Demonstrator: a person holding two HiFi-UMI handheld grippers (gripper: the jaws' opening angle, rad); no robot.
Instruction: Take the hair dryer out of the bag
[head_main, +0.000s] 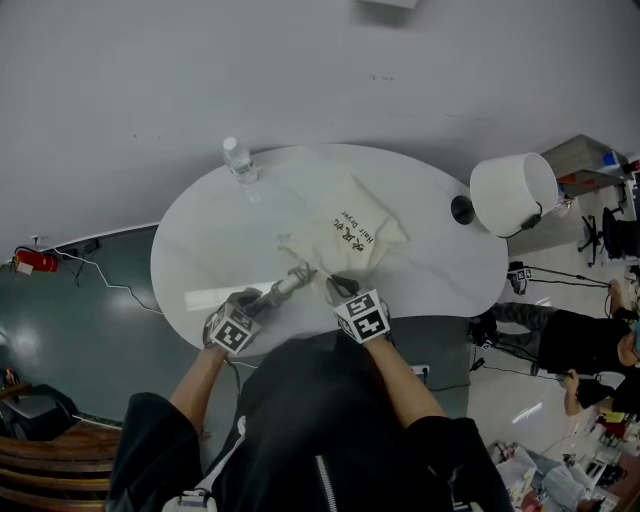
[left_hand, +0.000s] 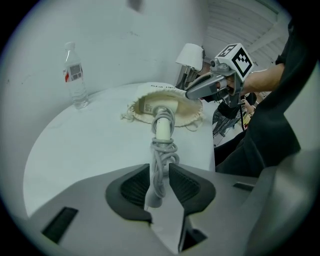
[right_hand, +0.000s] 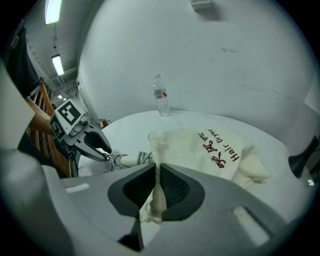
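A white oval worktop (head_main: 200, 260) carries a cream cloth bag (head_main: 355, 232) lying flat near its middle, with its mouth turned toward the near edge. The right claw (right_hand: 157, 186) is closed on the bag's near rim, with the cloth pinched between both pads. The hair dryer (left_hand: 162, 127) is mostly inside the bag. Only its pale handle sticks out of the mouth, toward the near left. Its grey cord (left_hand: 161, 152), bunched in loops at the handle's end, runs into the left claw (left_hand: 159, 181). That claw's jaws stand a little apart with the cord bundle between them, close on both sides but not visibly squeezed.

"Hair Dryer" (right_hand: 226, 146) is printed in dark red on the bag, beside two characters too small to read. A clear water bottle (head_main: 238, 160) stands upright at the far left edge. Its red-and-white label is also too small to read.

Bare worktop lies left of the handle and between bag and bottle. The near edge is just beside both claws. A white lamp shade (head_main: 513, 193) hangs over the right end.
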